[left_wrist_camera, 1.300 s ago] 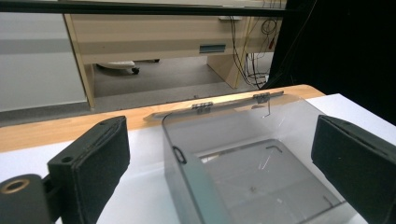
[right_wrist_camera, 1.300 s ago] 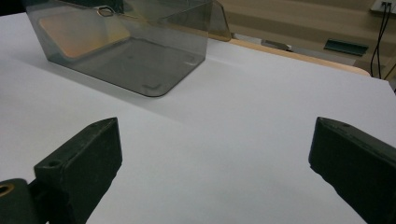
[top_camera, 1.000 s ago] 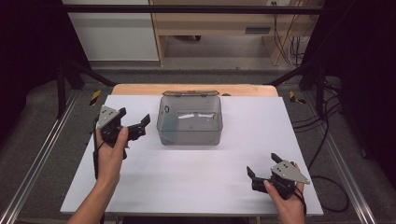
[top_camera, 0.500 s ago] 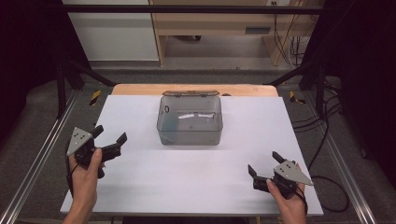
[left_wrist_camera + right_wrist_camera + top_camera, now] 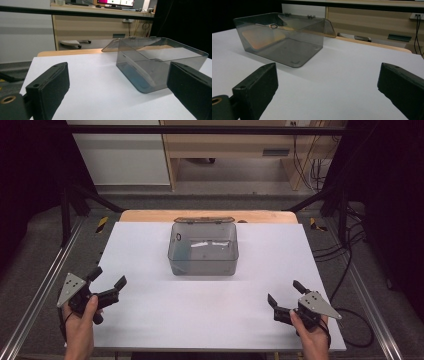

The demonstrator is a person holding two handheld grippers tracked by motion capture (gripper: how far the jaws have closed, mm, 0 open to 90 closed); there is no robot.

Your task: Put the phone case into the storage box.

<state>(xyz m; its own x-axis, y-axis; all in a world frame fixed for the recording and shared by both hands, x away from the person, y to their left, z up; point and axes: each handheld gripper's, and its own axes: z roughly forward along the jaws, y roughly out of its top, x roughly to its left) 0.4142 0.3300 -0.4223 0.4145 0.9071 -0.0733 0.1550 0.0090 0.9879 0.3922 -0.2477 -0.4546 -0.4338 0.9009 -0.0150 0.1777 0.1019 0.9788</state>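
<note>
The left hand-held gripper (image 5: 107,284) hovered at the desk's (image 5: 210,320) near-left corner, jaws apart and empty; the right hand-held gripper (image 5: 285,295) matched it at the near-right corner. A smoky clear plastic box (image 5: 203,249), lid open, sat toward the far edge.

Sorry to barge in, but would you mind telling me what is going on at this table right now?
A person sits at a white table with a two-jaw gripper in each hand. The left gripper and the right gripper both rest near the table's near corners, jaws open, holding nothing. Farther back, in the middle, stands a clear grey plastic box, its hinged lid swung open behind it. Neither gripper touches the box, which looks empty.
</note>
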